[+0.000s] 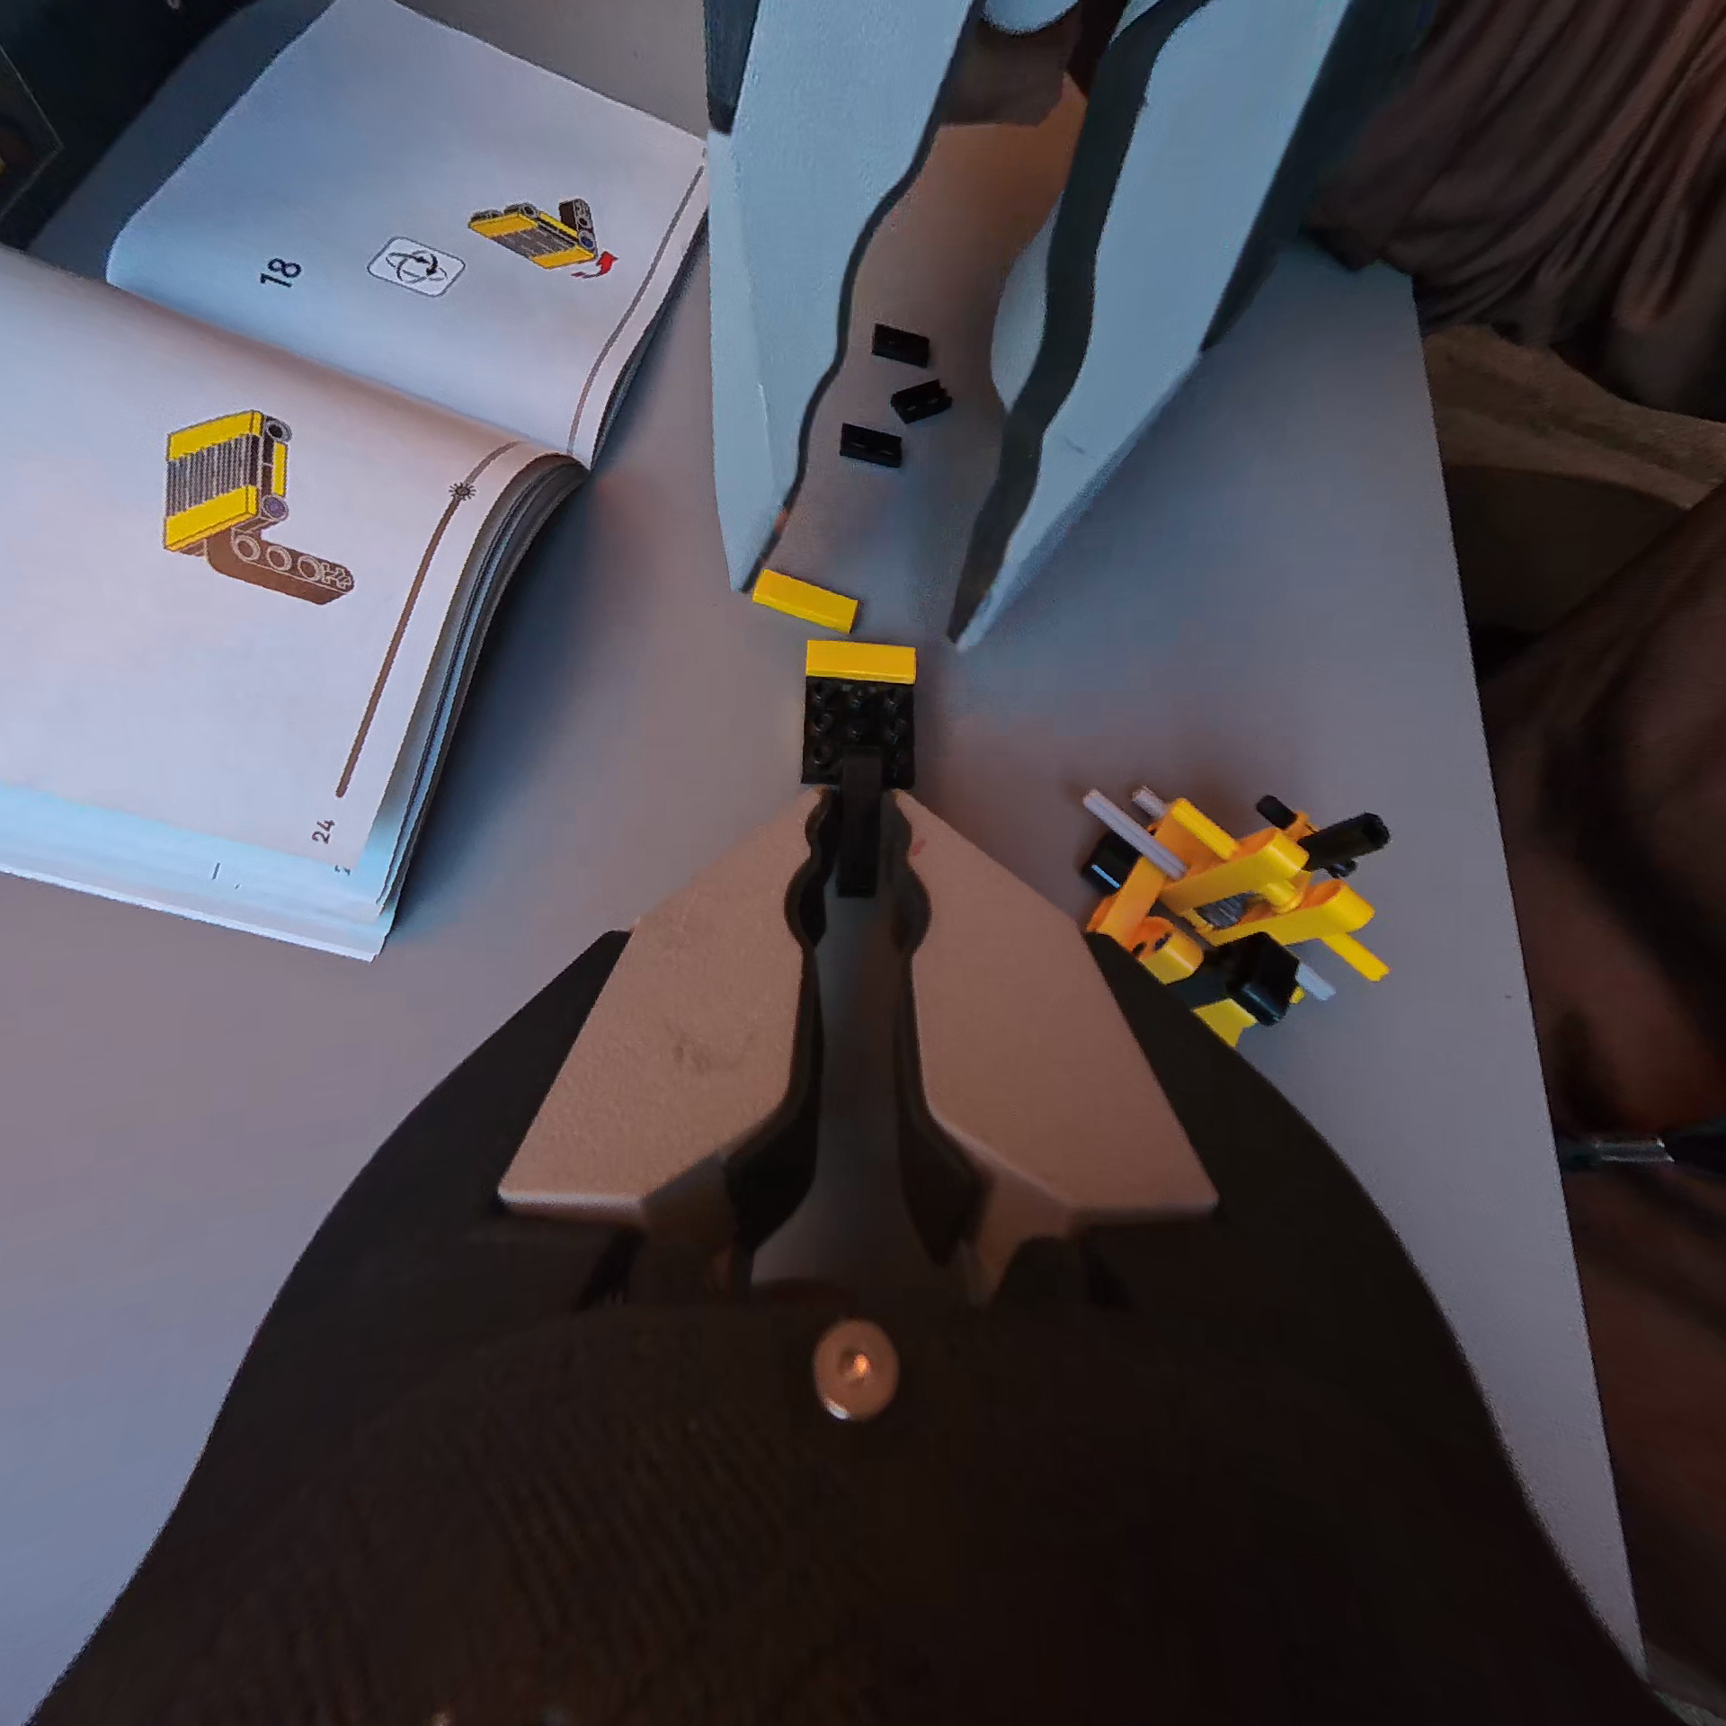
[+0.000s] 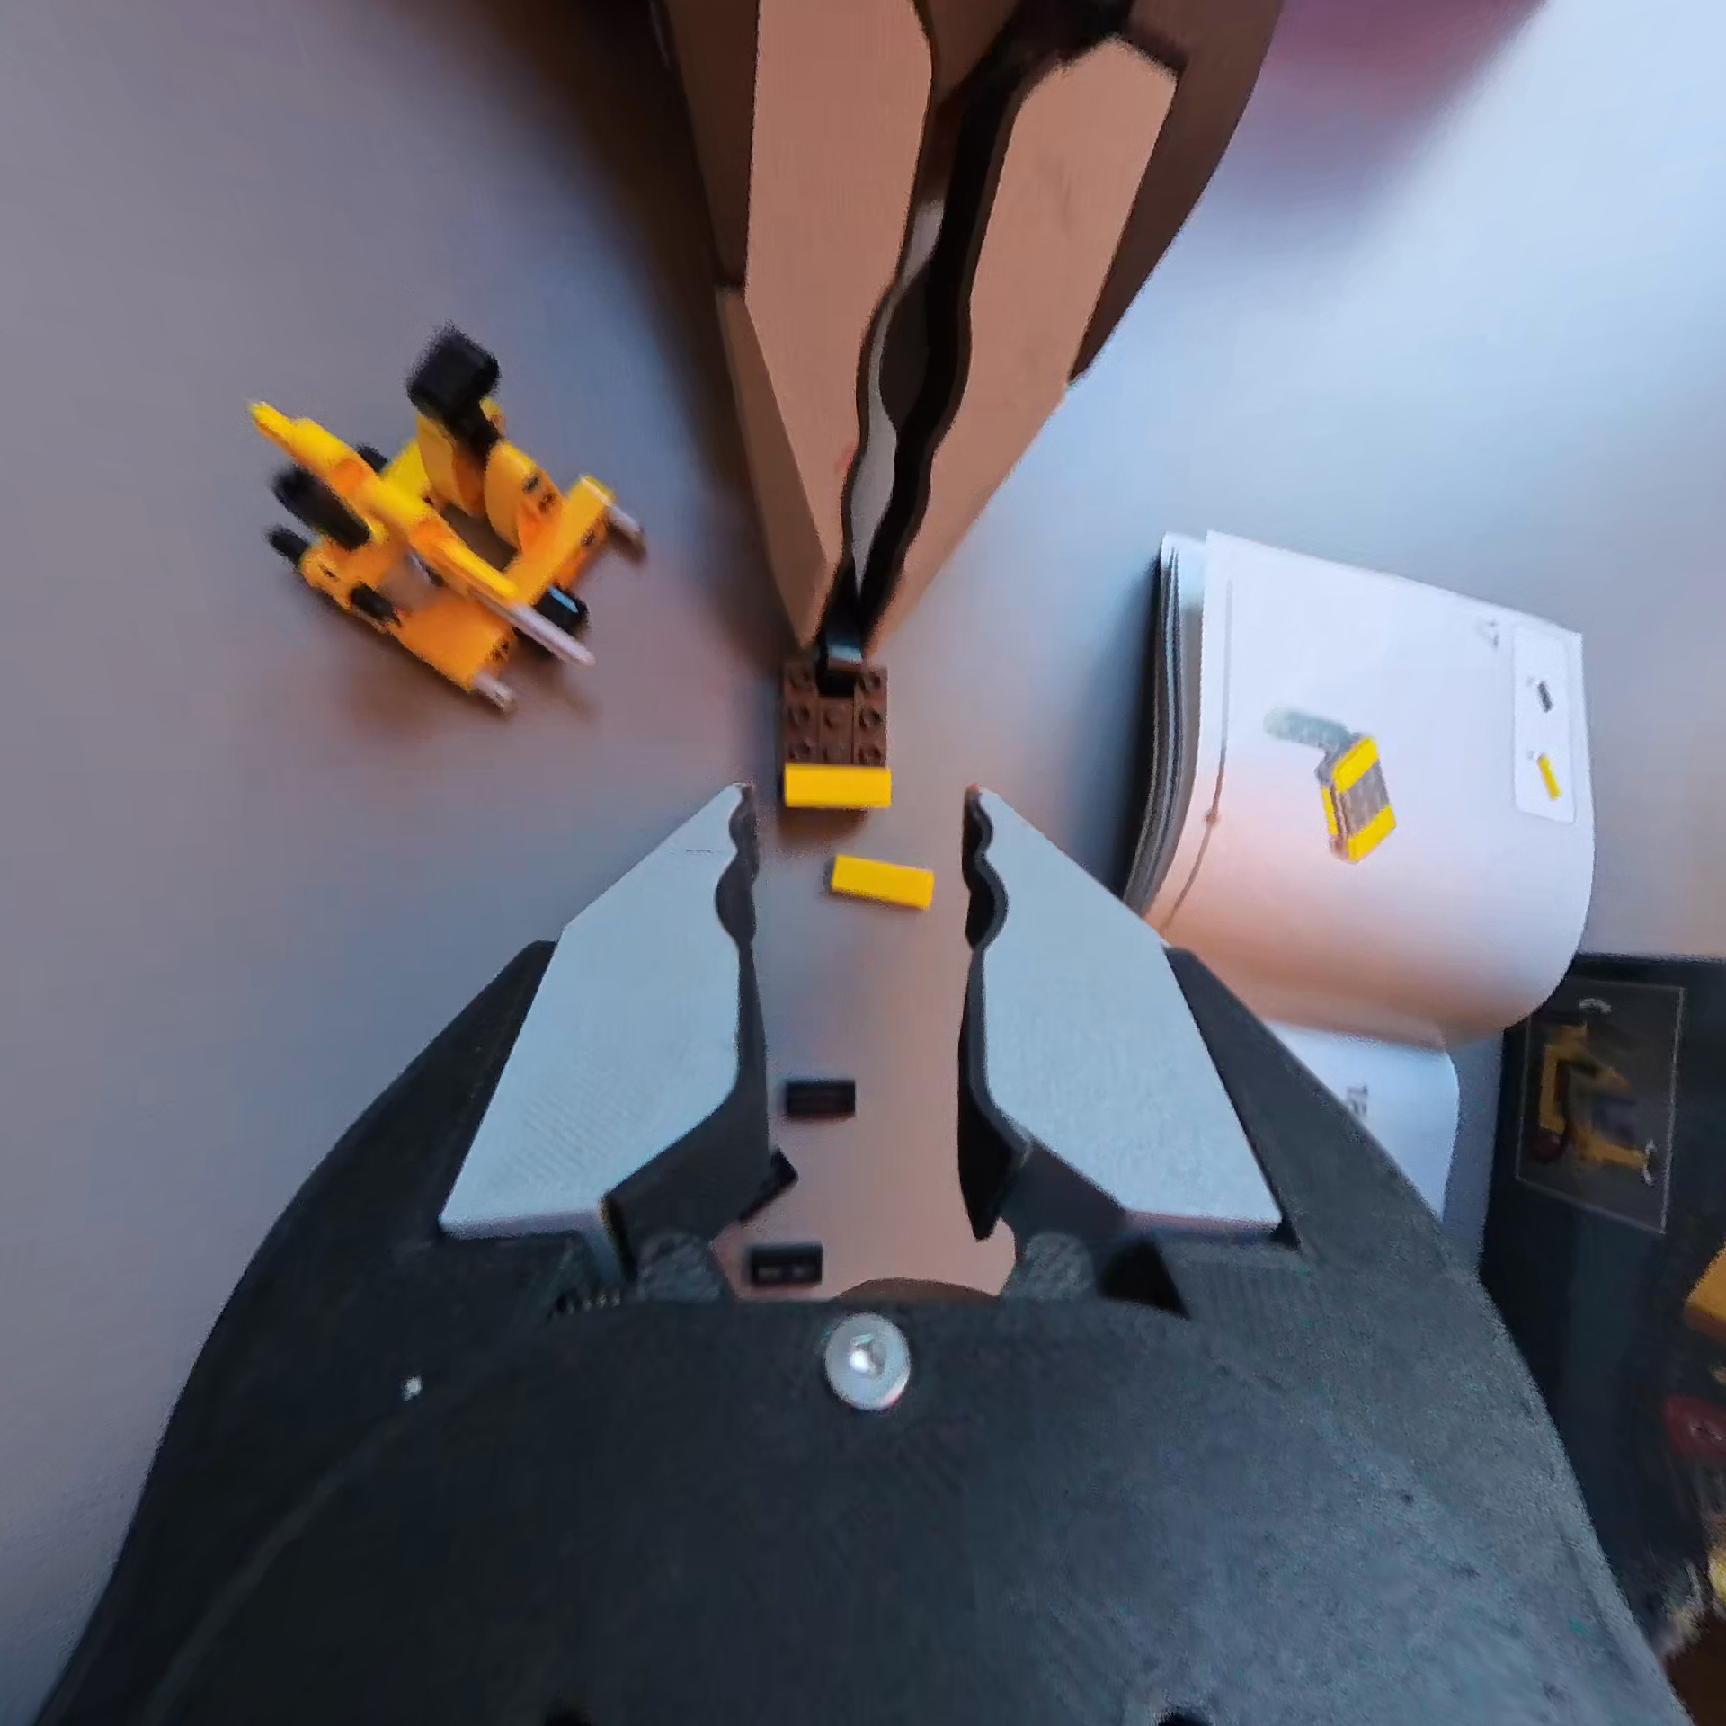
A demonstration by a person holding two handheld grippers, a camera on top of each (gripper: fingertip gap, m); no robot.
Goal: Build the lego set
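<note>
My left gripper (image 1: 857, 805) is shut on a black beam that sticks out of a small black studded plate (image 1: 857, 724) lying on the table. A yellow tile (image 1: 860, 659) sits on the plate's far end. A second, loose yellow tile (image 1: 805, 601) lies just beyond it. My right gripper (image 2: 859, 801) is open and empty, low over the table, with the loose yellow tile (image 2: 882, 879) between its grey fingers (image 2: 654, 981). The plate (image 2: 836, 724) and the left gripper (image 2: 845, 644) lie straight ahead of it.
A yellow and black partly built model (image 1: 1233, 897) stands right of the left gripper. Three small black pieces (image 1: 899, 344) lie under the right gripper. An open instruction booklet (image 1: 280, 467) lies on the left. The table edge (image 1: 1457, 560) runs along the right. The tips of both grippers are at nearly the same place.
</note>
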